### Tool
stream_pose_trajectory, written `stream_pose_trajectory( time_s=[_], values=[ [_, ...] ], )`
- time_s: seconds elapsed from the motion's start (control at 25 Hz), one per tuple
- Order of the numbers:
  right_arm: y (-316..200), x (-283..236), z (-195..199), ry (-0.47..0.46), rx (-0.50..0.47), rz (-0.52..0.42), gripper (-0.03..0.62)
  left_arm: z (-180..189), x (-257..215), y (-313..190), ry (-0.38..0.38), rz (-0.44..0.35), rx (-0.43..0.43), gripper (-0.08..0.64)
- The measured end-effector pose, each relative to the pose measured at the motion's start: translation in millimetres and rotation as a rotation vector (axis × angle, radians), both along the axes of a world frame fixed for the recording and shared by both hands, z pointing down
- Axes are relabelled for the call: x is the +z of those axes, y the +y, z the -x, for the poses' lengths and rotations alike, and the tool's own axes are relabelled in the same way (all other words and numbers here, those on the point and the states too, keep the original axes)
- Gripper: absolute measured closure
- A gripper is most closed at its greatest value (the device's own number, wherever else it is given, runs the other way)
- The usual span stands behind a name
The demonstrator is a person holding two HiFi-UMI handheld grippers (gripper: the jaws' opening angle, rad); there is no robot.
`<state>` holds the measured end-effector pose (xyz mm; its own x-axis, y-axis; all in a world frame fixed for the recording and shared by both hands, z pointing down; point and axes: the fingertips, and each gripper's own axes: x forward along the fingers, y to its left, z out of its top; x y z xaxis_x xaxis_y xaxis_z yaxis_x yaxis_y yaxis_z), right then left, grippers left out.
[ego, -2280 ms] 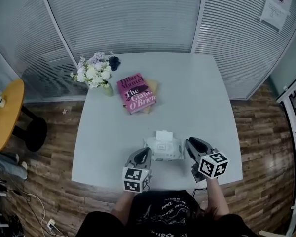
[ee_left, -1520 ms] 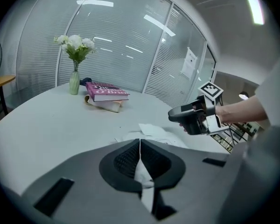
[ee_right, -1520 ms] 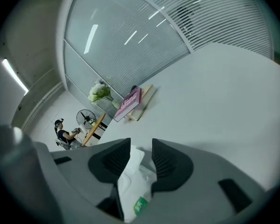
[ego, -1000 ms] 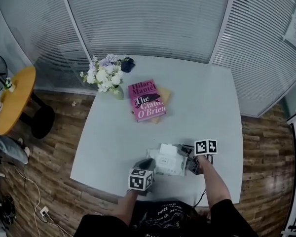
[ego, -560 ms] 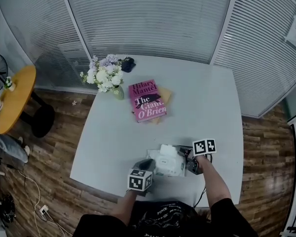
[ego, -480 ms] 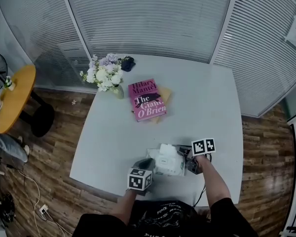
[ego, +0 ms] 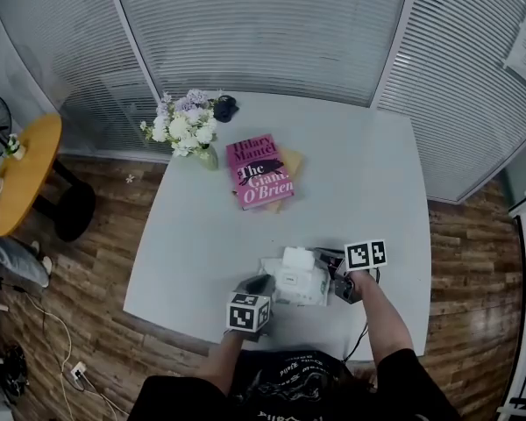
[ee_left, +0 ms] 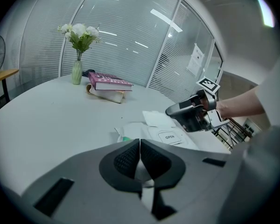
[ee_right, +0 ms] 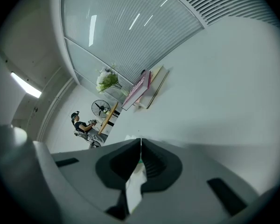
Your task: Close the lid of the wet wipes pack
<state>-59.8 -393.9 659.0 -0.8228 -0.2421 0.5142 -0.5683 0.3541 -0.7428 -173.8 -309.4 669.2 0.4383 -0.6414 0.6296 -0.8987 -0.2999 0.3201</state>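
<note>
**Wipes pack open on the table, both grippers closed**

The soft white plastic wet wipes pack (ego: 300,286) lies flat near the front edge of the pale grey square table (ego: 368,174), straight in front of the person and between the two grippers. Its white rectangular lid (ego: 298,258) stands raised at the far side of the pack. On the top face, a small rounded label printed OPEN (ee_left: 169,136) shows.

The left gripper (ee_left: 140,140) sits low at the pack's near left corner, with its dark ribbed pads pressed together. The right gripper (ee_right: 140,140) reaches in from the right and hangs over the right side of the pack, just beside the lid. Its jaws have just drawn shut and meet along a thin line. A pale sliver shows in the slit behind each pair of pads, but I cannot tell whether it is the pack's film.

Well away, at the far side of the table, a pink hardback book (ego: 261,181) rests on a flat tan pad (ego: 291,161). A slim green glass vase (ego: 209,159) of white and lilac flowers (ego: 180,128) stands at the far left corner.
</note>
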Motion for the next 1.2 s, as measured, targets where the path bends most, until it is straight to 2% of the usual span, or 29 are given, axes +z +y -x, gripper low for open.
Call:
stream_pose_trajectory(
  time_s=[0.36, 0.6, 0.76, 1.2],
  values=[
    [6, -24, 5, -0.025, -0.024, -0.096, 0.588, 0, 0, 1, 0.014, 0.007, -0.013, 0.552],
    [14, -36, 9, -0.005, -0.065, -0.165, 0.584, 0, 1, 1, 0.016, 0.012, -0.029, 0.552],
    [21, -37, 11, 0.013, -0.093, -0.192, 0.581, 1, -1, 2, 0.071, 0.029, -0.023, 0.552],
    [36, -46, 15, 0.076, -0.144, -0.303, 0.577, -4, -4, 6, 0.115, 0.018, -0.006, 0.552]
  ],
)
